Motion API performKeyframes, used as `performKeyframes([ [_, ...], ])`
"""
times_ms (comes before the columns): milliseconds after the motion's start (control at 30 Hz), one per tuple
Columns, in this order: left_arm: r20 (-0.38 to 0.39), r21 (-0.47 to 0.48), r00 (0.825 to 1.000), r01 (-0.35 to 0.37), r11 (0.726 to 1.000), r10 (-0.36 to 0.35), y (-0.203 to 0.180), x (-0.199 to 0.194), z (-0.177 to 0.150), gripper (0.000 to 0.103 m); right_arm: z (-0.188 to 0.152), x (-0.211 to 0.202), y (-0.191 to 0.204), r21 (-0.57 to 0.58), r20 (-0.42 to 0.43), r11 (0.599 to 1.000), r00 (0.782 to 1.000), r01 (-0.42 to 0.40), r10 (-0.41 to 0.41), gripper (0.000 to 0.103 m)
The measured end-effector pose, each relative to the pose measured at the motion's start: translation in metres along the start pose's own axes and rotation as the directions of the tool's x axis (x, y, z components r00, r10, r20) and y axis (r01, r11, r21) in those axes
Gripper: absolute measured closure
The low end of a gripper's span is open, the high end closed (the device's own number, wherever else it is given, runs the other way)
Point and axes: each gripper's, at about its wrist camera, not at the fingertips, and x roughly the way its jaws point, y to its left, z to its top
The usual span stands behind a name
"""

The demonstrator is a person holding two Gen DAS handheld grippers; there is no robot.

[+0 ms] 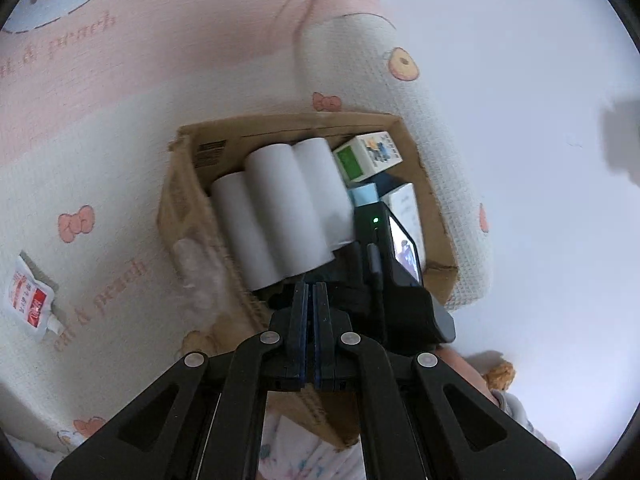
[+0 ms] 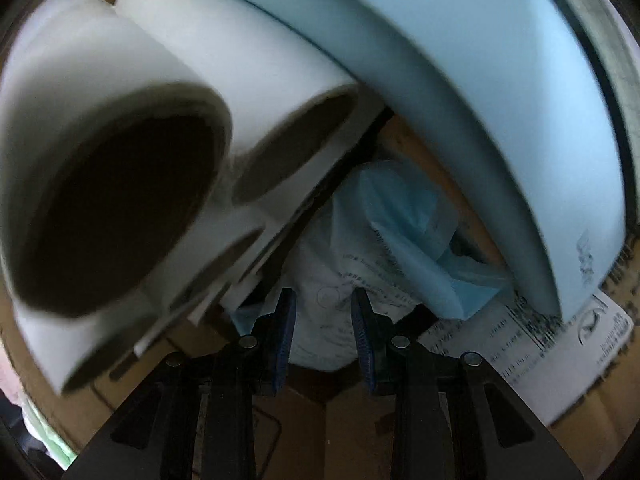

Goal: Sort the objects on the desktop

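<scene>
Right hand-held gripper [image 2: 323,300] inside cardboard box [image 1: 416,160], jaws slightly parted, empty, just above crumpled bag [image 2: 340,280]; left hand-held gripper [image 1: 311,292] closed, empty, above box.

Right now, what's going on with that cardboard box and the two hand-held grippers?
The right hand-held gripper is reaching down inside the cardboard box. It points at a white and blue plastic-wrapped packet on the box floor, jaws slightly apart, with nothing visibly pinched. Beside it lie white paper rolls, and a light blue box sits on the other side. The left hand-held gripper hovers above, shut and empty. A sauce pouch lies out on the mat.
</scene>
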Motion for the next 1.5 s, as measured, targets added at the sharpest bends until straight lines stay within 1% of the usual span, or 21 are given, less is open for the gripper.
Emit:
performKeyframes([
  [67,-0.007,-0.03,1.0,0.026,0.999,-0.026,0.006,-0.001,0.002,0.103,0.001,0.004,0.002,0.005,0.021,1.0,1.0,0.004,-0.004,0.077],
  [133,-0.008,-0.047,0.998,0.064,0.997,-0.064,0.012,-0.006,0.008,0.103,0.001,0.005,0.001,0.013,0.014,1.0,1.0,0.0,-0.001,0.077],
  [267,0.016,-0.023,1.0,-0.003,1.0,0.004,0.004,-0.01,0.014,0.103,0.001,0.008,-0.002,0.01,-0.009,1.0,1.0,-0.024,0.024,0.077],
  [367,-0.003,0.001,1.0,0.002,1.0,-0.002,-0.012,-0.004,0.005,0.103,-0.004,0.005,0.001,-0.048,-0.025,0.999,0.999,-0.025,0.024,0.077],
  [433,-0.01,0.034,1.0,-0.024,0.999,0.025,-0.029,0.004,-0.002,0.103,-0.012,-0.004,0.003,-0.087,-0.01,0.996,1.0,-0.029,0.029,0.077],
  [533,-0.018,0.066,0.997,-0.077,0.995,0.079,-0.047,0.016,-0.003,0.103,-0.028,-0.029,0.001,-0.156,0.003,0.981,0.994,-0.11,0.112,0.077],
  [633,-0.046,0.084,0.992,-0.114,0.99,0.118,-0.058,0.03,-0.001,0.103,-0.041,-0.059,-0.006,-0.23,0.049,0.961,0.984,-0.155,0.171,0.077],
  [700,-0.064,0.106,0.985,-0.152,0.983,0.16,-0.067,0.042,0.0,0.101,-0.049,-0.081,-0.012,-0.285,0.091,0.946,0.978,-0.155,0.188,0.077],
  [800,-0.119,0.156,0.967,-0.207,0.966,0.226,-0.083,0.074,0.002,0.088,-0.057,-0.108,-0.022,-0.34,0.168,0.93,0.964,-0.138,0.204,0.077],
  [833,-0.15,0.162,0.959,-0.215,0.963,0.239,-0.087,0.086,0.003,0.087,-0.06,-0.117,-0.026,-0.358,0.197,0.925,0.958,-0.13,0.21,0.077],
  [900,-0.205,0.164,0.947,-0.216,0.963,0.247,-0.091,0.108,0.003,0.087,-0.065,-0.136,-0.035,-0.382,0.267,0.918,0.939,-0.104,0.218,0.077],
  [967,-0.263,0.157,0.933,-0.211,0.965,0.247,-0.093,0.135,0.0,0.087,-0.061,-0.148,-0.019,-0.412,0.312,0.907,0.92,-0.091,0.235,0.077],
  [1033,-0.332,0.107,0.913,-0.215,0.971,0.239,-0.089,0.159,-0.002,0.097,-0.058,-0.161,-0.023,-0.412,0.345,0.908,0.908,-0.08,0.237,0.077],
  [1067,-0.369,0.048,0.904,-0.214,0.976,0.216,-0.083,0.171,-0.002,0.099,-0.045,-0.163,-0.033,-0.421,0.358,0.904,0.902,-0.074,0.241,0.077],
  [1100,-0.385,0.009,0.902,-0.209,0.978,0.196,-0.079,0.179,-0.002,0.1,-0.038,-0.167,-0.031,-0.433,0.365,0.899,0.897,-0.073,0.248,0.077],
  [1167,-0.386,-0.044,0.904,-0.215,0.976,0.181,-0.074,0.192,-0.001,0.1,-0.044,-0.164,-0.039,-0.449,0.378,0.891,0.89,-0.066,0.256,0.077],
  [1200,-0.373,-0.05,0.907,-0.229,0.972,0.194,-0.073,0.195,0.0,0.101,-0.043,-0.164,-0.039,-0.446,0.381,0.893,0.89,-0.062,0.252,0.077],
  [1233,-0.358,-0.057,0.911,-0.241,0.969,0.205,-0.073,0.197,0.0,0.101,-0.038,-0.171,-0.055,-0.441,0.385,0.896,0.89,-0.055,0.244,0.077],
  [1300,-0.346,-0.062,0.913,-0.251,0.966,0.215,-0.073,0.203,0.0,0.101,-0.038,-0.167,-0.066,-0.435,0.406,0.9,0.888,-0.019,0.215,0.077],
  [1467,-0.37,-0.064,0.888,-0.318,0.946,0.273,-0.065,0.216,-0.003,0.101,-0.032,-0.171,-0.096,-0.428,0.413,0.903,0.883,-0.026,0.221,0.077],
  [1500,-0.374,-0.059,0.879,-0.34,0.939,0.295,-0.063,0.218,-0.002,0.101,-0.032,-0.175,-0.101,-0.428,0.416,0.903,0.881,-0.028,0.225,0.077],
])
